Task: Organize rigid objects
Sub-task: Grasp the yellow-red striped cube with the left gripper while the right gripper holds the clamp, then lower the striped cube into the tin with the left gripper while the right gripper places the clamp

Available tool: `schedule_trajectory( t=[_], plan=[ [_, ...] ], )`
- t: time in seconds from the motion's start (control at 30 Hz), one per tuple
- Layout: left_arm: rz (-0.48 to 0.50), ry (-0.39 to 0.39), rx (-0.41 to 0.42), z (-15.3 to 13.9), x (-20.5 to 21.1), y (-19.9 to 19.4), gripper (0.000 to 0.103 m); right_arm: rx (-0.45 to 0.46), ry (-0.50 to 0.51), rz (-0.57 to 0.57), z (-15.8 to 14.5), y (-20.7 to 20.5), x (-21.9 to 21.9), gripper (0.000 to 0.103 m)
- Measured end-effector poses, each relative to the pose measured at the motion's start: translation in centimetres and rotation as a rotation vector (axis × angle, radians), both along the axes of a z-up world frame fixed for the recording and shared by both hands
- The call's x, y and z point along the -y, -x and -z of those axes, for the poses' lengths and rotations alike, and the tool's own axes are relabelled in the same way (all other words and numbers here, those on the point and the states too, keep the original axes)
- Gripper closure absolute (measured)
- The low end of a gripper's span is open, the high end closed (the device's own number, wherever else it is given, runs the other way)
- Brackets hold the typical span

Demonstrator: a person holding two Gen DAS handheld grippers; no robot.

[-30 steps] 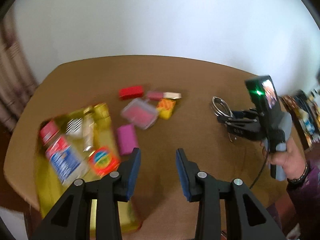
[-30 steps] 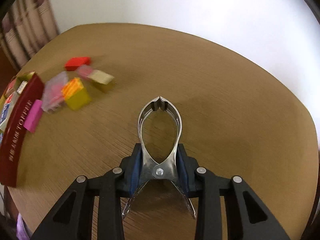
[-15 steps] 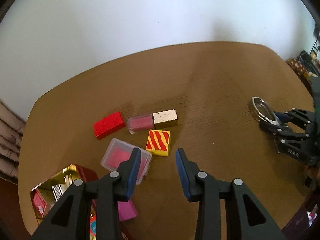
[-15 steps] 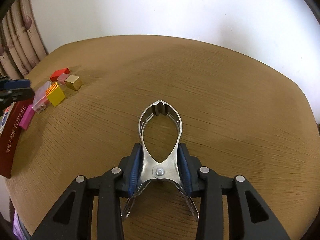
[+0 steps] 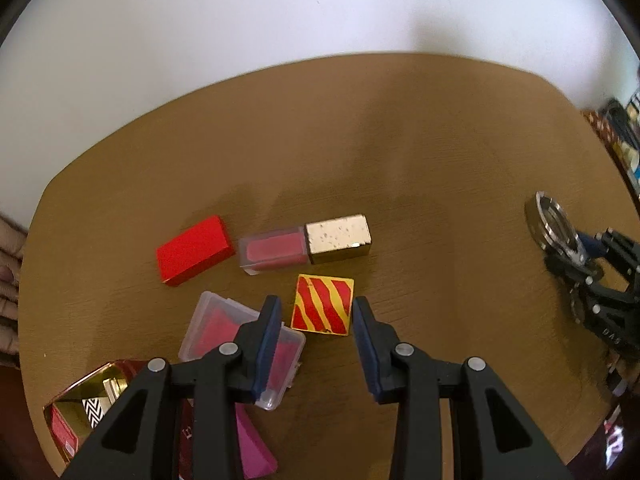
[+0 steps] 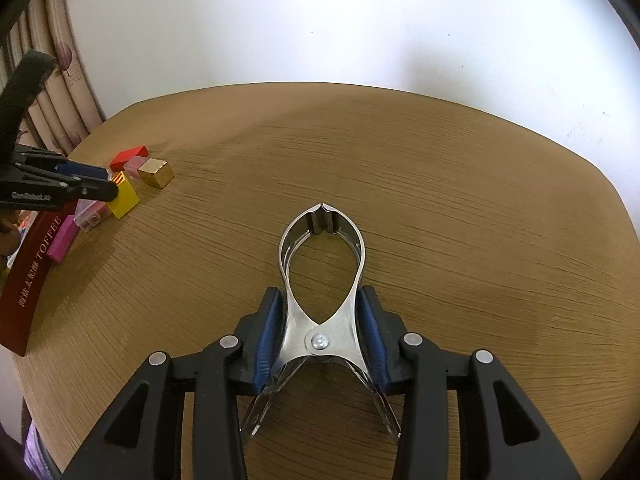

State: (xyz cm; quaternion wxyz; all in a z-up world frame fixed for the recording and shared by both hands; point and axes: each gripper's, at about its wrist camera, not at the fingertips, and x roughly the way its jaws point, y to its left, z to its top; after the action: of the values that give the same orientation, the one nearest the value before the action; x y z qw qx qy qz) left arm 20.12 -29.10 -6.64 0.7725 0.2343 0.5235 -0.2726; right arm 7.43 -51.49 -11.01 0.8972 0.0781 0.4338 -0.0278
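My left gripper point(image 5: 316, 320) is open, its fingers on either side of a yellow cube with red stripes point(image 5: 323, 304), just short of it. Beyond lie a red box point(image 5: 194, 250) and a lip gloss with a gold cap point(image 5: 304, 246). A clear case with a pink insert point(image 5: 224, 328) sits under the left finger. My right gripper point(image 6: 322, 308) is shut on a metal spring clamp point(image 6: 322, 264), held low over the table. The clamp also shows at the right of the left wrist view point(image 5: 554, 224).
A red and gold toffee tin point(image 5: 76, 404) holding small items sits at the table's near left edge, with a magenta block point(image 5: 252, 444) beside it. The tin's red side point(image 6: 28, 280) shows in the right wrist view. A curtain point(image 6: 44, 80) hangs at the left.
My left gripper has swung from the tin towards the striped cube and moved closer to it, still open. The right gripper keeps hold of the clamp and has barely moved.
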Motion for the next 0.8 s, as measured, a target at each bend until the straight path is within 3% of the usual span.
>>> schedule_trajectory(
  t=[0.23, 0.3, 0.4, 0.53, 0.63, 0.8],
  plan=[
    [0.029, -0.036, -0.032, 1.4, 1.4, -0.8, 0.066, 0.004, 0.01, -0.013, 0.0, -0.2, -0.4, 0.058],
    [0.007, -0.044, -0.052, 1.9, 1.5, -1.0, 0.074, 0.006, 0.01, -0.021, -0.1, -0.2, -0.5, 0.053],
    [-0.056, -0.018, -0.086, 1.7, 1.1, -1.4, 0.073, 0.004, 0.015, -0.028, -0.1, 0.0, -0.8, 0.048],
    [-0.144, 0.059, -0.054, -0.2, -0.6, 0.0, 0.073, -0.001, 0.034, -0.027, -0.1, 0.0, -1.0, 0.047],
    [-0.204, 0.159, -0.033, -2.9, -2.3, 2.1, 0.073, 0.0, 0.031, -0.028, -0.1, 0.0, -1.0, 0.046],
    [-0.337, 0.304, 0.049, -8.3, -8.3, 7.1, 0.073, -0.002, 0.037, -0.024, -0.2, 0.0, -0.9, 0.05]
  ],
)
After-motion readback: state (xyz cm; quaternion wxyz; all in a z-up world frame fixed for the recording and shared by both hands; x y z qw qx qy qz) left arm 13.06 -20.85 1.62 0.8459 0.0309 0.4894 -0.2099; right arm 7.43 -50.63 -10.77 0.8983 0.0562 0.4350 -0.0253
